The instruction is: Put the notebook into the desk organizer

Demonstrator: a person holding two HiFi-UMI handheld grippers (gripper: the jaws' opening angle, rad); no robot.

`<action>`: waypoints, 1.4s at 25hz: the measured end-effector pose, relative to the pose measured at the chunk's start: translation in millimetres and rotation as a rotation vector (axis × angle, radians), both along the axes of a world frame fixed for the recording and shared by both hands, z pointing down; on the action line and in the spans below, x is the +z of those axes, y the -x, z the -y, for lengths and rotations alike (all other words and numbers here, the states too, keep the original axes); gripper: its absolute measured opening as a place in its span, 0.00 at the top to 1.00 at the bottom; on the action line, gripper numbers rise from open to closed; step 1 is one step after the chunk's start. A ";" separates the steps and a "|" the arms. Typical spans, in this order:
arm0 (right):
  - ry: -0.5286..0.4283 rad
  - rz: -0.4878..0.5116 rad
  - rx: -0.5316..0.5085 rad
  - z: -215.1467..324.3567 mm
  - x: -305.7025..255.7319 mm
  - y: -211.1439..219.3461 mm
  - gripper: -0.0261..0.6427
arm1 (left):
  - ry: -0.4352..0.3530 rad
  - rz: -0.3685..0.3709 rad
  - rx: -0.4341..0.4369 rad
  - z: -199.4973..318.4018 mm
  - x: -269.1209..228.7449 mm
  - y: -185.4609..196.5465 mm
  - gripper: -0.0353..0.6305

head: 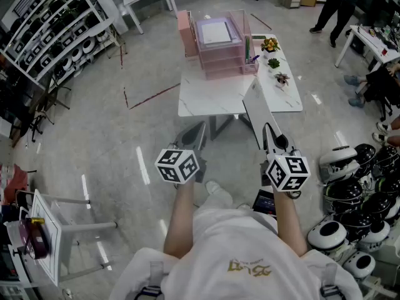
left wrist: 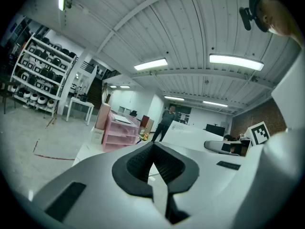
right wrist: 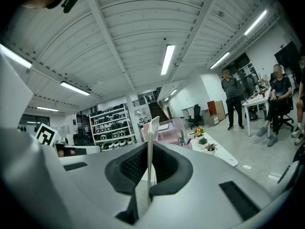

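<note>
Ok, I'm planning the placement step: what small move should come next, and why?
Probably step forward and carry the notebook toward the pink desk organizer. The right gripper is clamped on the notebook's edge, but the organizer stands on the table well ahead, likely beyond reach.

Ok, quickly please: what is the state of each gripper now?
Left gripper: closed, nothing between its jaws.
Right gripper: closed on the notebook.
</note>
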State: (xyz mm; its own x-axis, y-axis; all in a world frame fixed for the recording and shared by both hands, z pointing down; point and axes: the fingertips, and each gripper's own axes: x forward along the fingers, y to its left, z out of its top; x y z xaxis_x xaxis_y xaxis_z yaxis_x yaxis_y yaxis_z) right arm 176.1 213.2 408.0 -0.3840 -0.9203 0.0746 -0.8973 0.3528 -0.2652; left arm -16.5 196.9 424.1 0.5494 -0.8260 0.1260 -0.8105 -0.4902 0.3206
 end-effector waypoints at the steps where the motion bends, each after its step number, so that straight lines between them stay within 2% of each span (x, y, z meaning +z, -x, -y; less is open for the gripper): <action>1: -0.001 0.001 -0.001 -0.7 -0.2 0.9 0.94 | 0.000 0.002 0.002 -0.6 -0.1 0.0 0.93; 22: -0.050 -0.001 0.007 -4.1 -19.6 -19.2 0.94 | 0.006 0.019 -0.023 -1.7 -14.3 -12.0 0.93; 26: -0.046 0.034 -0.008 9.4 -25.0 -17.1 0.94 | 0.011 -0.004 -0.039 13.1 -15.9 -7.9 0.93; 28: -0.046 0.078 -0.020 18.7 -29.5 -16.4 0.94 | 0.017 -0.031 -0.040 24.2 -15.6 -7.1 0.93; 31: -0.054 0.093 -0.034 39.0 -34.4 -12.9 0.94 | 0.025 -0.067 -0.039 44.8 -13.7 -5.5 0.93; 35: -0.056 0.096 -0.058 80.1 -39.9 -1.8 0.94 | 0.027 -0.059 -0.018 90.3 -13.4 -3.8 0.93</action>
